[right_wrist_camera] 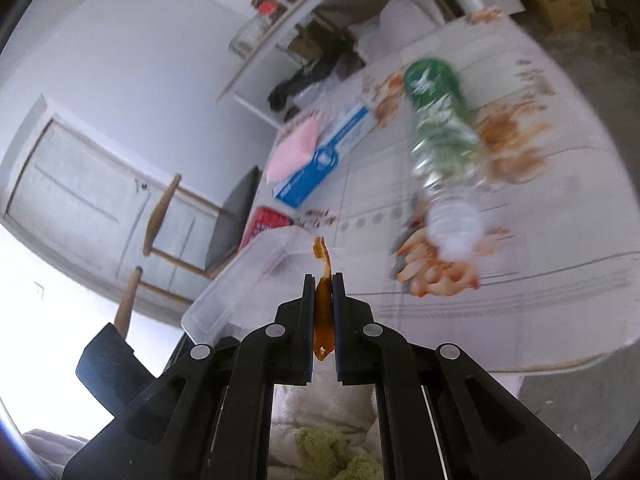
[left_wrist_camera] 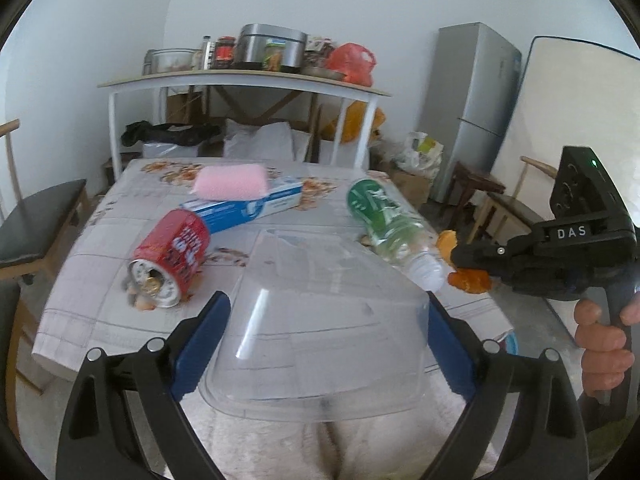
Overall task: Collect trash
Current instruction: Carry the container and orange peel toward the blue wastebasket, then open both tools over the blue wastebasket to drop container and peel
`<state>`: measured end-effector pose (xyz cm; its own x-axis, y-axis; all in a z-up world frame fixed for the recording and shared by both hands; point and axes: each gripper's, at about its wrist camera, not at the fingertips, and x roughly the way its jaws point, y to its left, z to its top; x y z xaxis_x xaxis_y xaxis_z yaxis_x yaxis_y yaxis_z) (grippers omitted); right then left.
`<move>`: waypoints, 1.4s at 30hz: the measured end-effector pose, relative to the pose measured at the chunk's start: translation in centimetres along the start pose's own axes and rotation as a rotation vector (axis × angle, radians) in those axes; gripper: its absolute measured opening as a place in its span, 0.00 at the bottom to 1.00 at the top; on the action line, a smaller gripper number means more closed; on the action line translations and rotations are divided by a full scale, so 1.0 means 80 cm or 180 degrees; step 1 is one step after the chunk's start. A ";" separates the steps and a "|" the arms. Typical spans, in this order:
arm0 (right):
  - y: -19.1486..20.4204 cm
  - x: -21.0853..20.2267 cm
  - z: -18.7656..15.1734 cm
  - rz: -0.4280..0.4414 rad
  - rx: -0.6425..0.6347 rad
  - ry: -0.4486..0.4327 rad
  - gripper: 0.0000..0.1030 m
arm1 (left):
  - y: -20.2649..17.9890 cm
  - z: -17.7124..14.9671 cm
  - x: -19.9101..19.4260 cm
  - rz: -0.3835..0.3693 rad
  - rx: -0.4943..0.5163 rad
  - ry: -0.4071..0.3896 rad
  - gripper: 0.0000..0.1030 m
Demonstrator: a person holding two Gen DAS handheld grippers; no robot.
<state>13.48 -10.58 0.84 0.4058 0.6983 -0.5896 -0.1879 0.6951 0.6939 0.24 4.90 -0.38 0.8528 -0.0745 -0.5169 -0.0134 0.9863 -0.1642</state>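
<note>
Left gripper (left_wrist_camera: pixel 326 336) has a clear plastic container (left_wrist_camera: pixel 320 320) between its blue pads (left_wrist_camera: pixel 204 344), jaws spread about as wide as they go, one pad against each side wall; it looks held, mouth toward the camera, above the near edge of the table (left_wrist_camera: pixel 72 312). Judged light, thin-walled, springy and slick: squeeze hard and the walls will bow or pop free, so grip low on the two straight sides near the stiffer rim. Right gripper (right_wrist_camera: pixel 323 280) is clamped nearly shut on a strip of orange peel (right_wrist_camera: pixel 323 308), which pokes up beyond the tips and hangs just beside the container's rim. Peel judged weightless, limp, a little damp; a pinch at its middle is enough, and it may cling to a pad on release. Left on the table: a red drink can (left_wrist_camera: pixel 172 256) on its side, open end forward; a green-labelled plastic bottle (left_wrist_camera: pixel 384 224) lying down, likely to roll, best taken across its body; more peel scraps (left_wrist_camera: pixel 470 280) at the right edge. A pink sponge (left_wrist_camera: pixel 230 178) rests on a blue box (left_wrist_camera: pixel 256 204).
</note>
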 end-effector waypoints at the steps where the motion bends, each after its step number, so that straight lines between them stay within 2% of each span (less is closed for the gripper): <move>1: -0.006 -0.011 0.000 -0.0001 0.0037 -0.0051 0.07 | -0.004 0.002 0.001 -0.0028 0.0014 -0.0010 0.89; 12: -0.084 -0.120 -0.008 -0.0195 0.0501 -0.0679 0.07 | -0.067 0.041 0.006 -0.0403 0.0234 -0.0230 0.88; 17: -0.135 -0.188 -0.013 -0.0488 0.0792 -0.1091 0.07 | -0.126 0.080 0.010 -0.0762 0.0454 -0.0453 0.88; 19: -0.157 -0.213 -0.019 -0.0635 0.0919 -0.1229 0.07 | -0.161 0.099 0.023 -0.0962 0.0535 -0.0380 0.88; 21: -0.187 -0.231 -0.024 -0.0828 0.1091 -0.1325 0.07 | -0.206 0.117 0.049 -0.1259 0.0629 -0.0161 0.88; 24: -0.239 -0.243 -0.033 -0.0978 0.1421 -0.1359 0.07 | -0.269 0.133 0.091 -0.1521 0.0774 0.0160 0.88; 27: -0.304 -0.240 -0.041 -0.1007 0.1832 -0.1309 0.07 | -0.353 0.134 0.160 -0.1787 0.0880 0.0756 0.88; 29: -0.342 -0.234 -0.044 -0.1005 0.2060 -0.1262 0.07 | -0.391 0.124 0.197 -0.1803 0.0889 0.1079 0.88; 30: -0.360 -0.230 -0.046 -0.1009 0.2182 -0.1241 0.07 | -0.419 0.115 0.226 -0.1874 0.0890 0.1330 0.88; 34: -0.433 -0.212 -0.042 -0.1015 0.2573 -0.1190 0.11 | -0.490 0.081 0.303 -0.1863 0.0916 0.1802 0.89; 35: -0.452 -0.207 -0.039 -0.1021 0.2653 -0.1184 0.13 | -0.498 0.074 0.317 -0.1859 0.0913 0.1860 0.89; 36: -0.476 -0.202 -0.038 -0.0980 0.2780 -0.1201 0.22 | -0.512 0.064 0.337 -0.1868 0.0926 0.1983 0.90; 37: -0.497 -0.196 -0.037 -0.0975 0.2882 -0.1231 0.38 | -0.527 0.050 0.361 -0.1846 0.0923 0.2160 0.90; 39: -0.527 -0.192 -0.042 -0.1007 0.2978 -0.1224 0.55 | -0.541 0.031 0.396 -0.1751 0.0853 0.2356 0.90; 42: -0.564 -0.180 -0.064 -0.1070 0.3298 -0.1170 0.55 | -0.540 0.013 0.434 -0.1546 0.0639 0.2480 0.90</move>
<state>11.57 -51.12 -24.09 0.5645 0.2937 -0.7714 0.7360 0.2438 0.6315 30.95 -40.12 -10.35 0.1507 -0.4904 -0.8584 0.4045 0.8229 -0.3991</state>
